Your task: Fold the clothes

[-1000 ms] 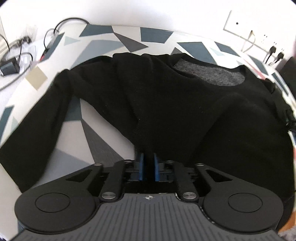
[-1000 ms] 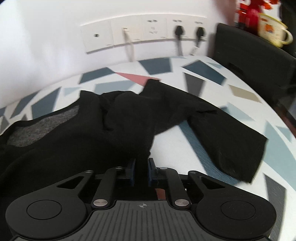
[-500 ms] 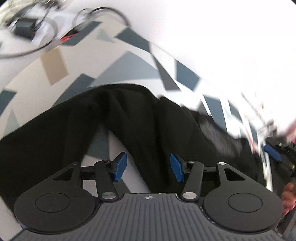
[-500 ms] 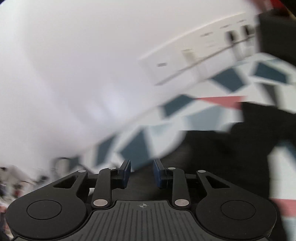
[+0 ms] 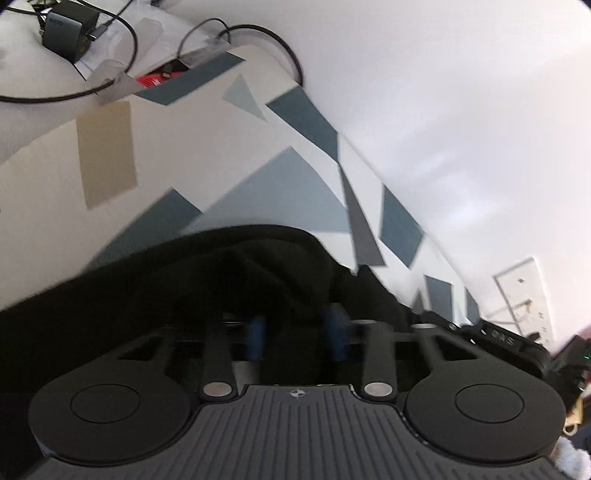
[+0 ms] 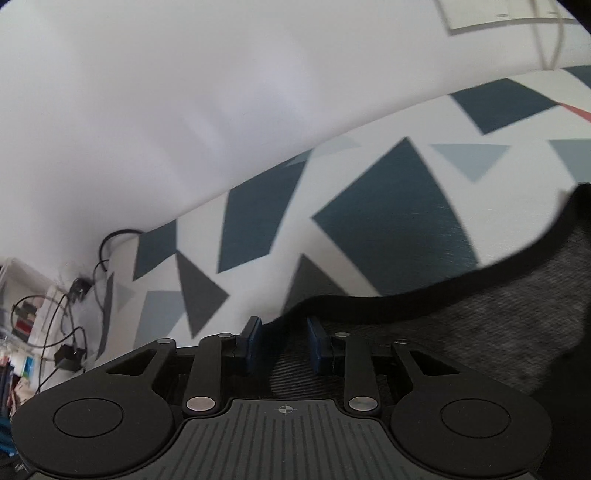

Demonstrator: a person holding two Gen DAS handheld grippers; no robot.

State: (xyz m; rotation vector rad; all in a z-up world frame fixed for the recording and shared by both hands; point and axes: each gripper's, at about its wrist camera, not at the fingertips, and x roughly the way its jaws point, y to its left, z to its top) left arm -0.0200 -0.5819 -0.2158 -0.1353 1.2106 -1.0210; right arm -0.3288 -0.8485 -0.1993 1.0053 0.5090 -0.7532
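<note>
A black sweater (image 5: 221, 280) lies on the patterned tablecloth (image 5: 277, 184). My left gripper (image 5: 295, 332) is at a raised fold near the sweater's far edge. Its jaws are closing, and bunched black fabric fills the gap between the blue pads (image 5: 255, 336). In the right wrist view the sweater (image 6: 480, 332) shows its grey inner side, bordered by the black collar band (image 6: 369, 306). My right gripper (image 6: 284, 332) is at the collar's end with its jaws closing. The collar edge lies between them, with a sliver of table showing beside the left pad.
A charger brick (image 5: 66, 29) and black cables (image 5: 258, 33) lie at the table's far left corner. The cables (image 6: 70, 295) also show at the left of the right wrist view. The white wall with a socket plate (image 5: 521, 295) runs close behind the table.
Both grippers left the sweater's near edge and swung across it toward the wall. The left opened wide, then narrowed around a fold near the far edge. The right now sits at the collar.
</note>
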